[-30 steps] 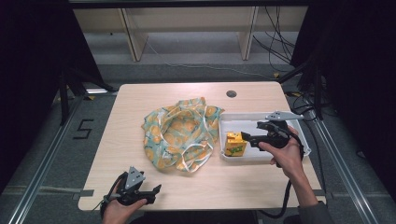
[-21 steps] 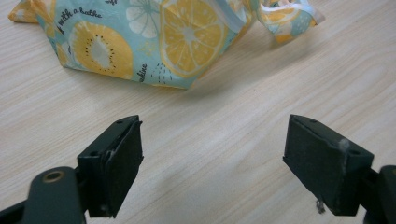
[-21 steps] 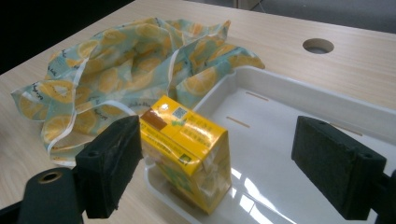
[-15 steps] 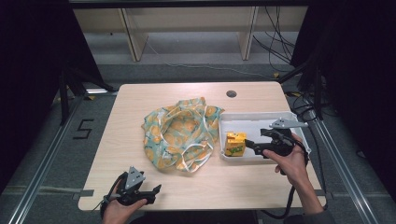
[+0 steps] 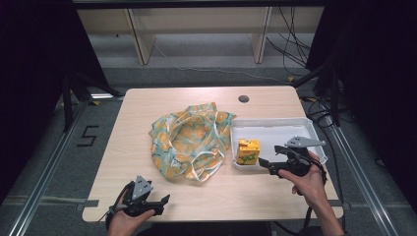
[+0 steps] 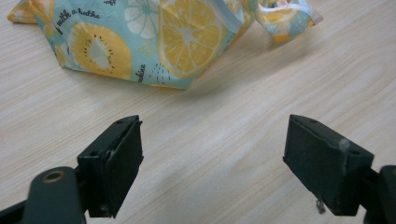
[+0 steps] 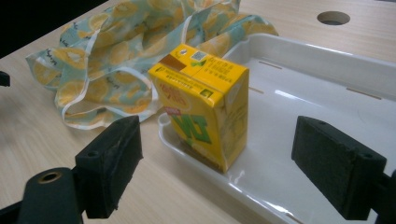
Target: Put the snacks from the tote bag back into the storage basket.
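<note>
Since a second ago we have drawn our right tool [image 5: 265, 164] back from over the white tray [image 5: 275, 130], toward the near edge of the desk [image 5: 231, 191], so it now sits just short of the tray's near rim instead of right beside the yellow juice carton [image 5: 248, 151]. Our left tool [image 5: 164, 199] has not shifted; it rests by the near desk edge, short of the fruit-print bag [image 5: 189, 140]. We read the pull-back as lining up for a cleaner grab of the carton, which would then likely go into the bag. No grasp has been made: the carton stands upright in the tray's corner nearest the bag, ahead of the right tool and free of it. From the right tool's own camera, both jaws stand wide apart with the carton [image 7: 203, 105] between and beyond them, and we can make out its printed faces and sealed top, which the high view leaves too small. From the left tool's camera, those jaws are likewise spread with bare wood between them and the bag [image 6: 154, 37] ahead, its lemon print plain.
</note>
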Action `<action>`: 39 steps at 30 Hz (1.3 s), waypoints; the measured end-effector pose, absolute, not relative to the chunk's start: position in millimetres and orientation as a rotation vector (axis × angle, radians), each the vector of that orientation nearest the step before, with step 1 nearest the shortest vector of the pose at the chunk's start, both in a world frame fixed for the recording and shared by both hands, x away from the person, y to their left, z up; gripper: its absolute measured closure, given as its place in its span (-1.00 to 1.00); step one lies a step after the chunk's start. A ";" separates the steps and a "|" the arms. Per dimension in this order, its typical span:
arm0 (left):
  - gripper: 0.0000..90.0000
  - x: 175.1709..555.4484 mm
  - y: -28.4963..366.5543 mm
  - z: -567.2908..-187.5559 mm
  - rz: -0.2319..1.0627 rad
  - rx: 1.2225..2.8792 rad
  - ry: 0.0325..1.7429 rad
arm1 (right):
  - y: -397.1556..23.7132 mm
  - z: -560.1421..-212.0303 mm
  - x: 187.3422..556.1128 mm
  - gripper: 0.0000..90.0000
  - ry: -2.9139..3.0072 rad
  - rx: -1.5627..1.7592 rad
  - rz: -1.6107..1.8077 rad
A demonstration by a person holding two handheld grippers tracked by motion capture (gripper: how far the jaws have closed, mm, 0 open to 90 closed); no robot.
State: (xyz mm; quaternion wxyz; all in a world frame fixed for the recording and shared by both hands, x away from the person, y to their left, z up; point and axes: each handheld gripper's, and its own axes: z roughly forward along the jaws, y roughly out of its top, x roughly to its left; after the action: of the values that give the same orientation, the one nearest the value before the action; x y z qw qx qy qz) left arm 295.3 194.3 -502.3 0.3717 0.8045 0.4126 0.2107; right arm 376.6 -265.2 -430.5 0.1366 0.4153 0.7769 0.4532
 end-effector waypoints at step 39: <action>-0.58 295.2 196.9 -500.5 0.539 2.126 1.034 | -257.9 -482.3 326.7 -0.63 2.439 1.064 1.176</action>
State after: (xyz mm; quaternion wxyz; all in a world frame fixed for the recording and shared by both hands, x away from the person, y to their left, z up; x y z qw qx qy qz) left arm 295.2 196.9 -500.5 0.3509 0.8211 0.3992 0.2082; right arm 326.7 -257.9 -482.3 0.1158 0.3632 0.8328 0.4015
